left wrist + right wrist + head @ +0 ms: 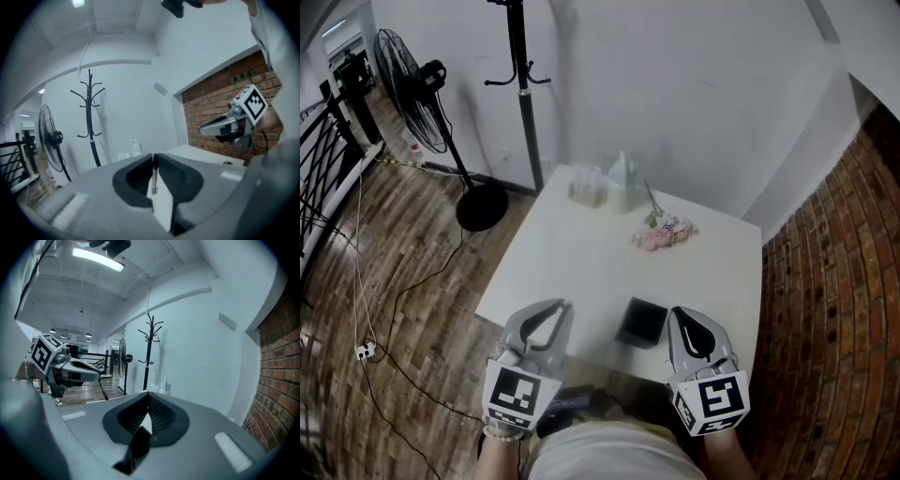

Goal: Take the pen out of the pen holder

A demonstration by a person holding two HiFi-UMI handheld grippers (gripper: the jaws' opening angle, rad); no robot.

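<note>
Head view: the left tool and right tool hang low over the near edge of the surface, tips pointing away from the person. The black holder stands between them, just beside the right tool and close to that edge, within easy reach of both. Flowers and a bottle sit well apart toward the far side. The bare middle leaves room to move.

Left gripper view: the jaws pinch a thin pale pen at their tips, and it runs down the gap between them. I judge it is already out of the holder.

Right gripper view: the jaws meet at the tips with nothing between them. The holder shows below through the gap, probably near enough to steady.
</note>
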